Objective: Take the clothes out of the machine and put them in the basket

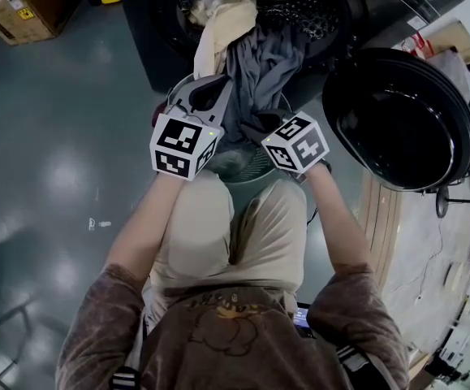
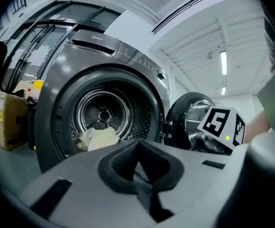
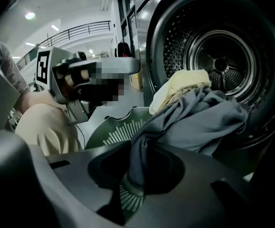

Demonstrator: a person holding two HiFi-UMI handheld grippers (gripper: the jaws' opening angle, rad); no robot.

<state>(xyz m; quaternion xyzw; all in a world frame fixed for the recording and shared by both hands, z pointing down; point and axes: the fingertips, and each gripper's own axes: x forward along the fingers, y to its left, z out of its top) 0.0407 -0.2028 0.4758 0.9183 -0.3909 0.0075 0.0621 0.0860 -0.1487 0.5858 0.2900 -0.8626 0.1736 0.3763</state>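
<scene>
A grey garment [image 1: 259, 63] hangs out of the washing machine drum [image 1: 299, 6] and down over the basket [image 1: 247, 167]. A cream cloth [image 1: 218, 19] lies at the drum mouth beside it. My right gripper [image 1: 269, 125] is shut on the grey garment [image 3: 194, 122], and a fold of it runs between the jaws [image 3: 141, 161] above the green basket rim [image 3: 109, 133]. Left of the garment, my left gripper [image 1: 218, 89] points level at the drum [image 2: 104, 113]. Its jaws [image 2: 138, 150] look shut with no cloth seen in them. The cream cloth [image 2: 98, 137] lies in the drum ahead of it.
The round machine door [image 1: 397, 120] stands swung open at the right. A cardboard box [image 1: 23, 6] sits on the floor at the far left of the machine. The person's legs are just behind the basket. Cables and tools lie on a wooden board at the right.
</scene>
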